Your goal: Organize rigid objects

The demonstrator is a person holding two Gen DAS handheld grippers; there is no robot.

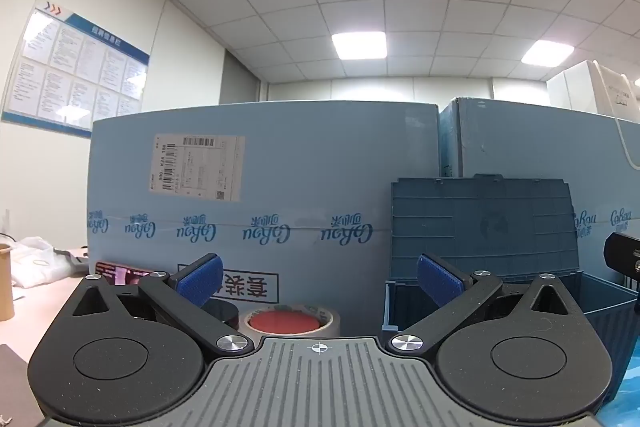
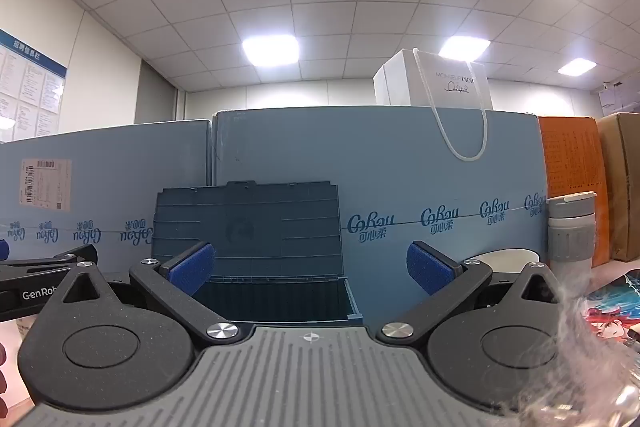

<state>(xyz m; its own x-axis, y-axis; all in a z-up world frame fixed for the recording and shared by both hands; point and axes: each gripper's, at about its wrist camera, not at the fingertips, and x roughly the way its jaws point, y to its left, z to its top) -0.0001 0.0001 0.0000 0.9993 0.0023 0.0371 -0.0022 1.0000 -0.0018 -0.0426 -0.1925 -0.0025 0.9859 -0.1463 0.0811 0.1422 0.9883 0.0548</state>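
Note:
A dark blue plastic storage box (image 1: 600, 307) stands with its lid (image 1: 484, 223) raised upright against the cartons; the right wrist view looks straight at the same box (image 2: 280, 297). In front of my left gripper (image 1: 318, 281) lies a roll of tape (image 1: 290, 321) with a red centre, and a dark round object (image 1: 220, 309) sits beside it. My left gripper is open and level, with nothing between its blue pads (image 1: 200, 277). My right gripper (image 2: 310, 267) is open too, facing the box, with nothing held. The left gripper (image 2: 44, 267) shows at the right wrist view's left edge.
Large light blue cartons (image 1: 260, 187) wall off the back of the desk. A white paper bag (image 2: 436, 83) sits on top. A grey and white bottle (image 2: 570, 231), a white bowl (image 2: 508, 259), an orange box (image 2: 572, 179) and a printed mat (image 2: 612, 311) are at the right. A cardboard tube (image 1: 6, 281) stands far left.

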